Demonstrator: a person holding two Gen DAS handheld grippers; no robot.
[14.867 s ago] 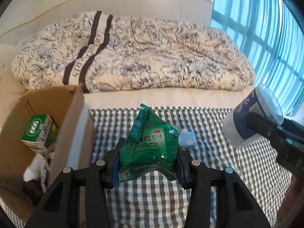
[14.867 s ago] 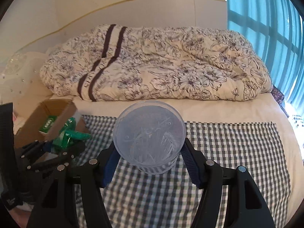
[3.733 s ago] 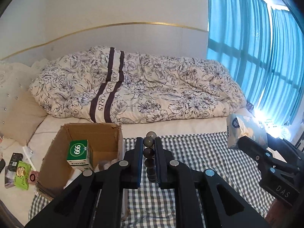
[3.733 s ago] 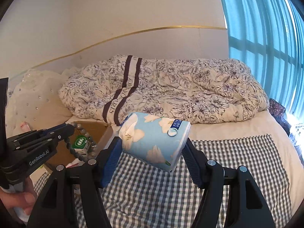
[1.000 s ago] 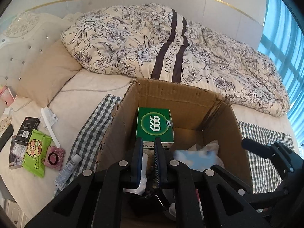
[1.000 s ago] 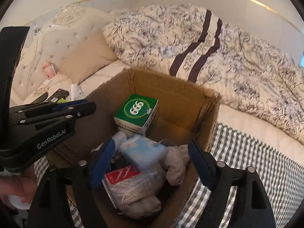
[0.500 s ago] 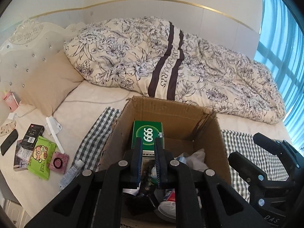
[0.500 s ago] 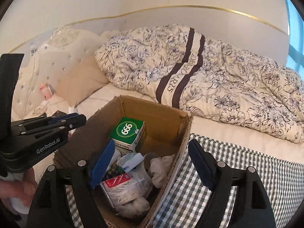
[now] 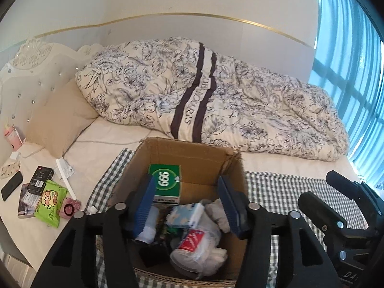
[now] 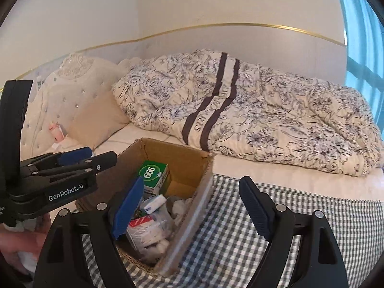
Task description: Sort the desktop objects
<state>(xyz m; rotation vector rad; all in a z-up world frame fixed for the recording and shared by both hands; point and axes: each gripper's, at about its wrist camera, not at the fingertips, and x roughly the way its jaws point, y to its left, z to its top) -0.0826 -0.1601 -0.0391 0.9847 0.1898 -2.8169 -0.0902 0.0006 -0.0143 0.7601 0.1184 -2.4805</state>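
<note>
A brown cardboard box (image 9: 192,151) (image 10: 182,160) stands on the checked cloth (image 9: 276,187) (image 10: 235,235) on the bed. Inside lie a green "999" medicine box (image 9: 165,182) (image 10: 153,170), a blue floral tissue pack (image 9: 184,216), a clear tub with a red label (image 9: 194,247) (image 10: 141,230) and white wads. My left gripper (image 9: 187,204) hovers open over the box with nothing between its fingers; it also shows in the right wrist view (image 10: 96,156). My right gripper (image 10: 192,206) is open and empty above the box's right wall, and its black frame shows at the lower right of the left wrist view (image 9: 336,201).
A floral quilt (image 9: 216,100) is heaped at the back of the bed, with a beige pillow (image 9: 57,117) to its left. Loose items lie on the sheet left of the box: a green wipes pack (image 9: 49,201), a black carton (image 9: 39,177), a phone (image 9: 10,186). Blue curtains (image 9: 355,72) hang on the right.
My left gripper has opened wide over the box; half a second ago its jaws were nearly closed. Both grippers have risen and drawn back from the box.
</note>
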